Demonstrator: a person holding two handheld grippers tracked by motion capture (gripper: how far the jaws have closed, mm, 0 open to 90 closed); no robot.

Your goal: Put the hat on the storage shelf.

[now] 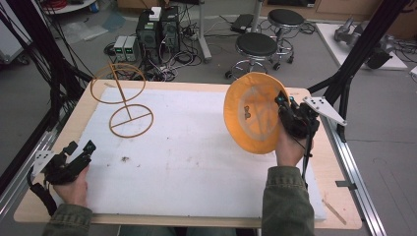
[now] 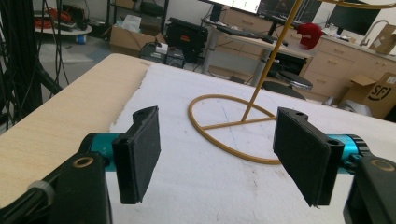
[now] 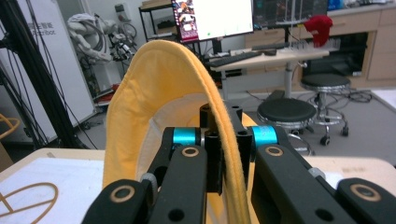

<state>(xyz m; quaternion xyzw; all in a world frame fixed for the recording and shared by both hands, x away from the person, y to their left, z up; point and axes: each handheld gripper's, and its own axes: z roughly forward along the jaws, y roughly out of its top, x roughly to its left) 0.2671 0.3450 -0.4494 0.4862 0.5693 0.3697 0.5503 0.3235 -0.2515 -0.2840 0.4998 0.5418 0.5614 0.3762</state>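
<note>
Clearly the right gripper point(image 1: 285, 109), right of centre in the high view, pinches the brim of the yellow hat point(image 1: 253, 115) and lifts it on edge above the white mat point(image 1: 196, 162), probably to carry it to the wire stand point(image 1: 123, 98) at upper left. At lower left, the left gripper point(image 1: 81, 150) rests with its jaws wide and empty, perhaps ready to steady the stand.

Yellow hat point(image 1: 253, 115): soft matt cloth. Stand point(image 1: 123, 101): thin glossy wire. Surface point(image 1: 98, 96): pale wood under a matt white sheet point(image 1: 196, 162).
</note>
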